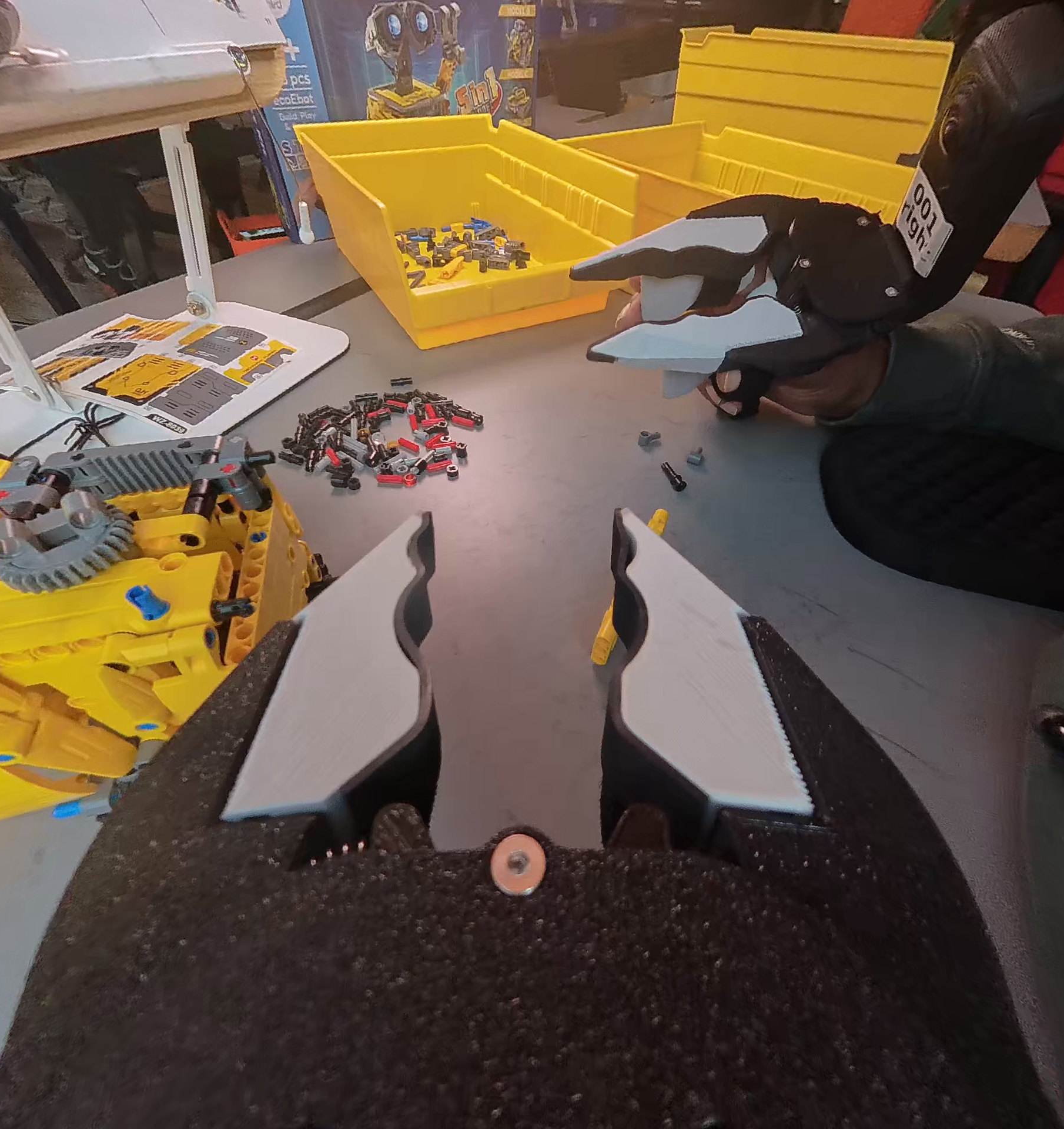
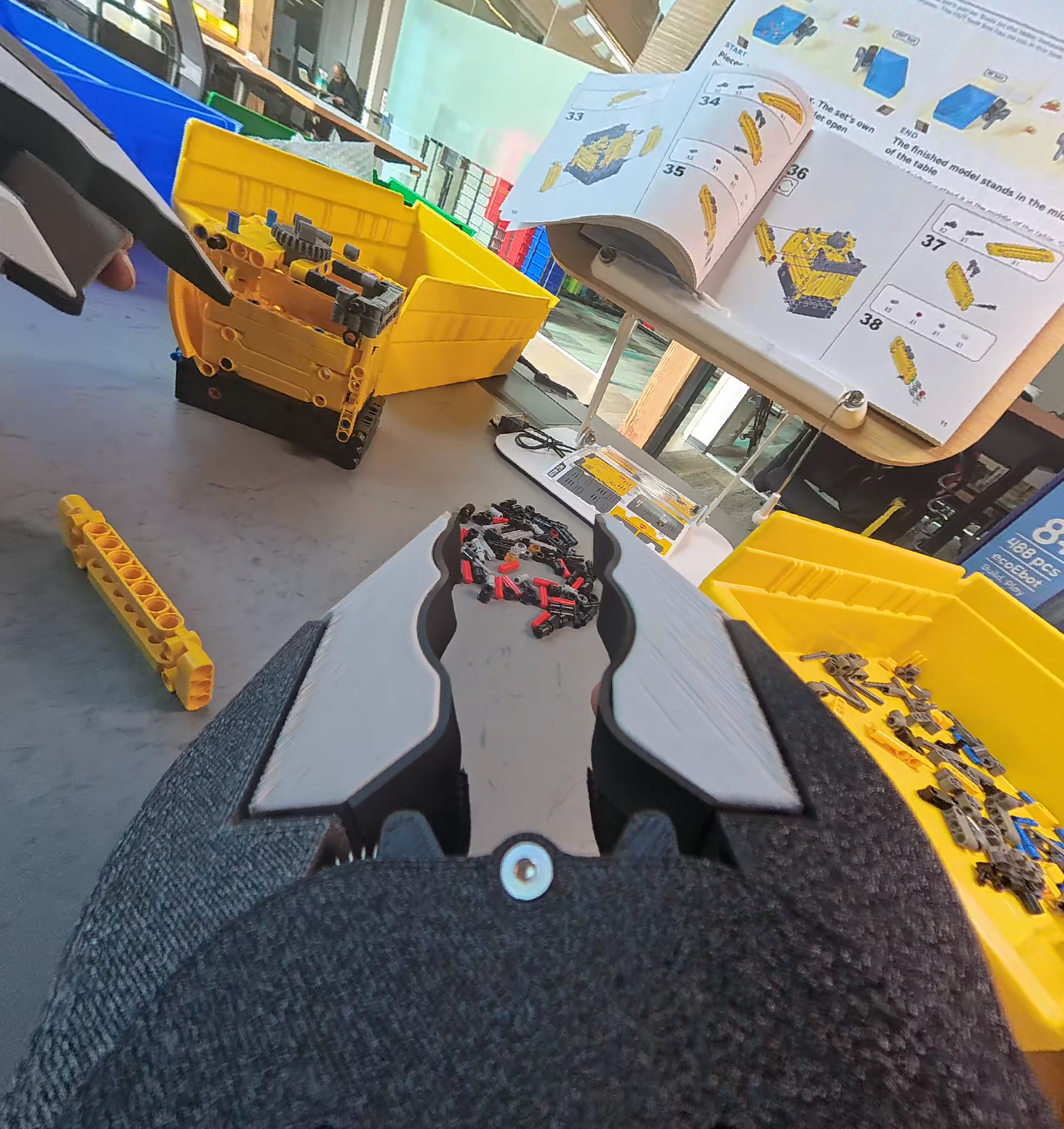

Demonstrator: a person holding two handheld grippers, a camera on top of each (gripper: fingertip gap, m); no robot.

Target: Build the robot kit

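On table middle, left claw (image 1: 520, 537) apart, empty | yellow beam (image 1: 606, 635) lies just beside its right finger, partly hidden | yellow model (image 1: 120, 586) to its left | right claw (image 2: 523, 537) apart, empty, above table, pile of small pins (image 2: 529, 574) just past its tips | yellow bin (image 2: 975, 684) at its right

Left wrist view looks low and close across the desk (image 1: 517, 379) toward yellow bins (image 1: 456, 183); right wrist view faces the instruction booklet (image 2: 823, 214); both share the pile of small pins (image 1: 383, 440) and the yellow model (image 2: 285, 324).
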